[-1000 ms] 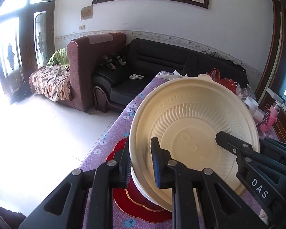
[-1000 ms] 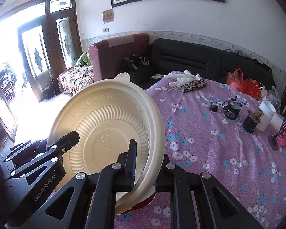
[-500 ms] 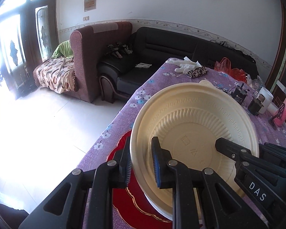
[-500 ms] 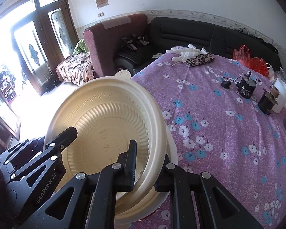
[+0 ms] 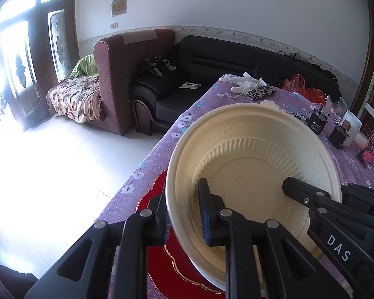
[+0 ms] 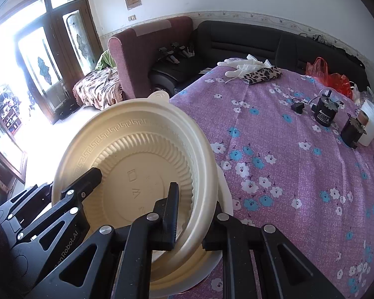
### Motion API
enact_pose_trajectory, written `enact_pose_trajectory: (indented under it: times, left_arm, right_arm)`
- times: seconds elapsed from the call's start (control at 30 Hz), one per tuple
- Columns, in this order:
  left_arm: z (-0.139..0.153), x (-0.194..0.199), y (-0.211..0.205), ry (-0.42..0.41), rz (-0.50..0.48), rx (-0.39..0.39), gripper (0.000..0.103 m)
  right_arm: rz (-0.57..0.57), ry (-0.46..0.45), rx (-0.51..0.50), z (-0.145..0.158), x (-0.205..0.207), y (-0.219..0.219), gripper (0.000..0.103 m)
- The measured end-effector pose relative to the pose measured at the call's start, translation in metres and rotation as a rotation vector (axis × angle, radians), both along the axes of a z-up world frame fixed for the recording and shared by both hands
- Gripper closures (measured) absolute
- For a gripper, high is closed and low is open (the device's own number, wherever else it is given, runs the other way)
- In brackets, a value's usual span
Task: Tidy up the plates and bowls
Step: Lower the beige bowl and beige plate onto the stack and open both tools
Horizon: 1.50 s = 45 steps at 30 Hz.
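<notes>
Both tools hold the same cream bowl (image 5: pixel 251 164), each one on an opposite side of its rim. The left hand-held gripper (image 5: pixel 184 214) is clenched on the rim at the side near the table edge, one finger outside the wall and one inside. The right hand-held gripper (image 6: pixel 194 214) is clenched on the other side of the rim in the same way. In the left wrist view the right tool shows as a black arm reaching into the bowl from the right.

The bowl is tilted, its open side turned toward the cameras. It sits low over a second cream bowl (image 6: pixel 224 199), whose rim shows just beneath and to the right of it in the right wrist view. Under both lies a red plate (image 5: pixel 167 261) with a gold scalloped edge, near the corner of the tabletop (image 6: pixel 299 149), which carries a purple flowered cloth.

I judge that the step in hand is the stacking: the held bowl is being nested into the lower bowl on the red plate. Whether the two bowls already touch I cannot tell, because the held bowl hides the contact.

The next move calls for making the bowl level so it settles evenly into the lower one, then loosening both grips together. If one side lets go first, the light bowl may tip or slide off the stack.
</notes>
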<state>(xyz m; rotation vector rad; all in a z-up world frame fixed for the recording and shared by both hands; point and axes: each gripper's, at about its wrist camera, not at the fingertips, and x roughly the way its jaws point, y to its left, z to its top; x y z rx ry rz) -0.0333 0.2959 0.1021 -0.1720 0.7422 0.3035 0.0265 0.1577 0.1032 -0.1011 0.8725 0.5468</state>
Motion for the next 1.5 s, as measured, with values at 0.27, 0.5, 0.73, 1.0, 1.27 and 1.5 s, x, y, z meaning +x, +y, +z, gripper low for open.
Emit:
enact_pose_trajectory:
  times: [0.27,0.5,0.73,1.0,1.27,1.5]
  left_arm:
    - [-0.001,-0.002,0.002,-0.004,0.001,-0.017,0.084]
    - [-0.004,-0.003,0.010,-0.001,0.003,-0.065,0.083]
    - [-0.007,-0.004,0.017,-0.006,0.007,-0.124,0.083]
    - [-0.005,-0.009,0.019,-0.024,0.012,-0.142,0.082]
    - [-0.006,-0.013,0.023,-0.027,0.021,-0.163,0.082]
    - [-0.009,-0.013,0.026,-0.026,0.027,-0.187,0.080]
  right_arm:
    - [-0.006,-0.017,-0.001,0.002,-0.003,0.002,0.087]
    - [-0.018,-0.023,0.004,0.005,-0.006,0.004,0.087]
    - [-0.021,-0.036,0.024,0.010,-0.009,0.005,0.087]
    - [-0.027,-0.073,0.048,0.020,-0.014,0.003,0.086]
    - [-0.040,-0.092,0.085,0.031,-0.018,-0.005,0.057]
    - [-0.056,-0.096,0.104,0.036,-0.018,-0.011,0.057]
